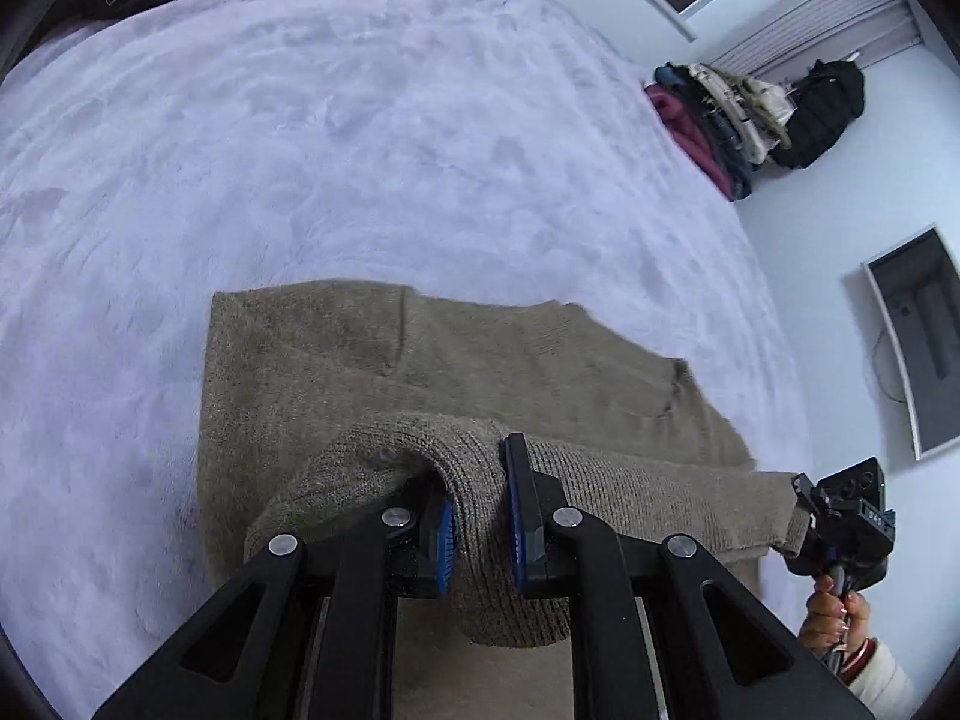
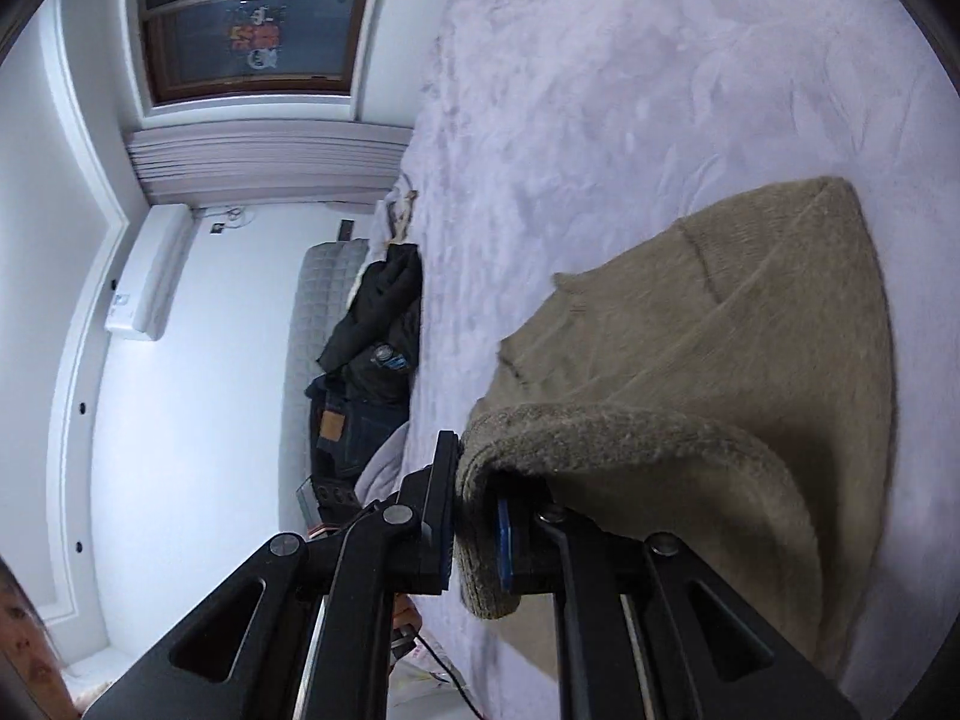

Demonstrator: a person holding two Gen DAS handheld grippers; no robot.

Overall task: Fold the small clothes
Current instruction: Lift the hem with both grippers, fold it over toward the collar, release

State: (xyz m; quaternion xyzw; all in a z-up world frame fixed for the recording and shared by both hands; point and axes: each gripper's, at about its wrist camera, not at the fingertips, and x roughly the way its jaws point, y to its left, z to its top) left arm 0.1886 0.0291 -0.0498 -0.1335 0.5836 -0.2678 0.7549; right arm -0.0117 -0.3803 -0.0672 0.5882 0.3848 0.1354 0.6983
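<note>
— Jaws of both grippers?
— Left gripper (image 1: 480, 516) and right gripper (image 2: 474, 531) each clench the olive knit sweater's (image 1: 372, 360) ribbed edge.
— Where's the sweater?
— Spread on the lilac bed cover (image 1: 360, 120), its near edge lifted.

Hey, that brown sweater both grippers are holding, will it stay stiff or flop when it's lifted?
Probably floppy: the sweater already drapes and sags over the left gripper. Its thick fuzzy knit likely grips the fingers rather than slipping. The hem between the left and right gripper may sag.
</note>
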